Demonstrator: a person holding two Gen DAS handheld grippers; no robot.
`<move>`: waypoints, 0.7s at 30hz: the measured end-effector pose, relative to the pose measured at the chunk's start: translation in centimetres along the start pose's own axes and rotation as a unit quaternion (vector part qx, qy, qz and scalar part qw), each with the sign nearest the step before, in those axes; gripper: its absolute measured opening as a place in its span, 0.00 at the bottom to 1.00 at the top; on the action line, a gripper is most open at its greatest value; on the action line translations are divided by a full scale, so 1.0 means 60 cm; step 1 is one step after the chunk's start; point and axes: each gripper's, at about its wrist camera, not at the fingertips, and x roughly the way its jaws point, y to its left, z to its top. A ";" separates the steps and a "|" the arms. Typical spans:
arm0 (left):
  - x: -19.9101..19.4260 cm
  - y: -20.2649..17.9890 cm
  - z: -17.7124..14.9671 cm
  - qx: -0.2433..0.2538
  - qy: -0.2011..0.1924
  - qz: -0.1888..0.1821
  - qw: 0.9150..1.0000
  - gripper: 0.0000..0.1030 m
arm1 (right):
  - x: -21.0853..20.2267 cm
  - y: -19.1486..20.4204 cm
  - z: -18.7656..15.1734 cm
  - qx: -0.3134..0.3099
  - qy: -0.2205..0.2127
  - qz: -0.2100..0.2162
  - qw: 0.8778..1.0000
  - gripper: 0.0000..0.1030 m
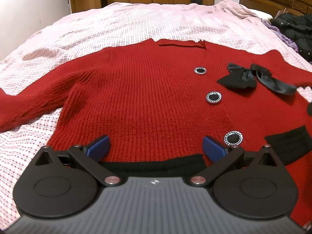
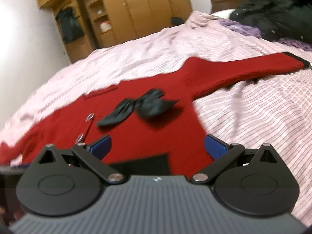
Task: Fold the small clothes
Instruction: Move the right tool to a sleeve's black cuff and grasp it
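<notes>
Scene: a red knit cardigan (image 1: 148, 97) lies spread face up on a bed (image 1: 117, 23) with a pink checked cover, both sleeves stretched outward.

Left tongs (image 1: 156, 149): open wide, blue pads apart, gripping nothing, poised just above the black hem band (image 1: 154, 164) at the garment's near edge.

Right tongs (image 2: 158, 146): also open and empty, hovering over the lower right front, a black pocket patch (image 2: 142, 163) directly beneath them; this view is motion-blurred.

Ahead of the tongs: three silver-rimmed black buttons (image 1: 214, 97) run up the front, and a black satin bow (image 1: 253, 77) sits loose on the chest, right of the buttons.

Right sleeve (image 2: 243, 68): extends far beyond the right tongs toward a dark coat (image 2: 276, 11) piled near the headboard.

Handling: the knit looks soft, thick and stretchy; likely light, but it should sag and drag on the cover when lifted.

Where to grip: probably the firm hem band or a sleeve cuff, pinching both layers; the bow looks slippery and the buttons hard, so avoid both.
</notes>
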 end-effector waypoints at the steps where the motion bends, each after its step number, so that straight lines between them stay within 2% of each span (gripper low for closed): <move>1: -0.004 0.000 0.003 -0.001 0.000 -0.004 1.000 1.00 | 0.005 -0.016 0.013 0.008 -0.004 -0.009 1.000 1.00; 9: -0.002 -0.021 0.025 -0.003 0.021 -0.018 1.000 1.00 | 0.068 -0.130 0.102 0.041 -0.016 -0.062 0.997 1.00; 14: 0.025 -0.028 0.022 -0.006 0.046 -0.001 0.999 1.00 | 0.115 -0.207 0.147 0.058 -0.026 -0.100 0.993 1.00; 21: 0.035 -0.032 0.017 -0.003 0.052 0.009 0.999 1.00 | 0.175 -0.301 0.184 0.145 -0.029 -0.120 0.982 1.00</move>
